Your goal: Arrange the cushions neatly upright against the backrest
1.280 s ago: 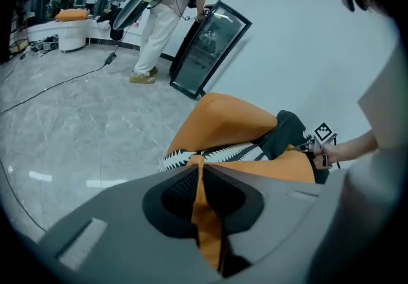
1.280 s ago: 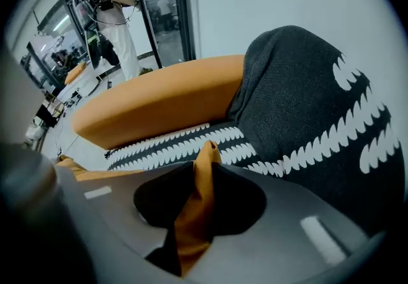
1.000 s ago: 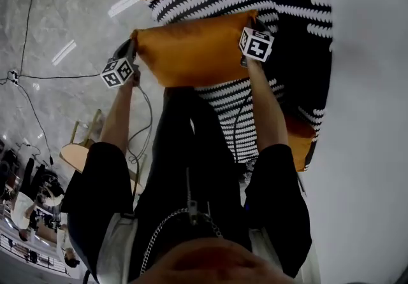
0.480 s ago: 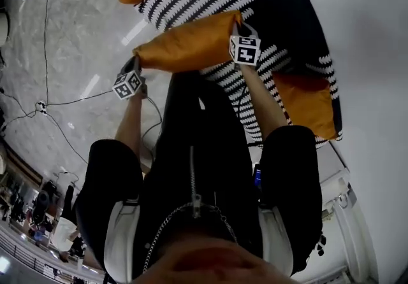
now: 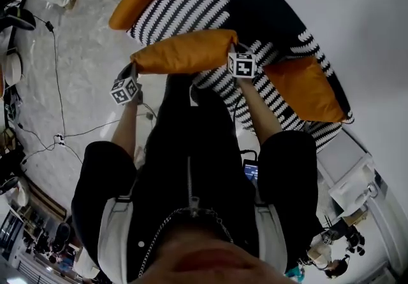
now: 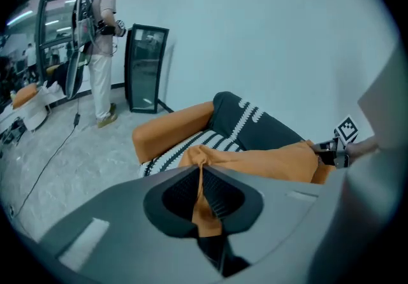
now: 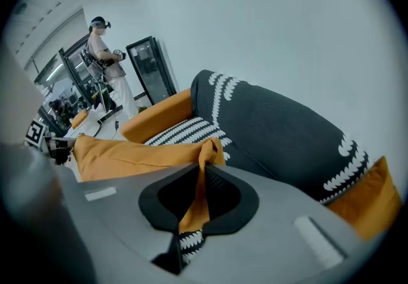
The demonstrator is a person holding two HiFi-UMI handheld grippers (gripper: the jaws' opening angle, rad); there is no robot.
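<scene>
Here, the left gripper (image 6: 203, 195) and right gripper (image 7: 197, 203) each pinch a corner of an orange cushion (image 5: 182, 52), jaws nearly closed on the fabric, holding it stretched in the air above the striped sofa seat (image 5: 172, 12). A second orange cushion (image 5: 305, 88) lies at the seat's right end, by the dark backrest (image 7: 280, 130).

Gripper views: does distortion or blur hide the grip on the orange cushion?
Left gripper view: fisheye, dark corners, yet sharp; left gripper pinches the orange cushion by a corner. Right gripper view: likewise, right gripper clamps the other corner. Head view: curved, sharp.
</scene>
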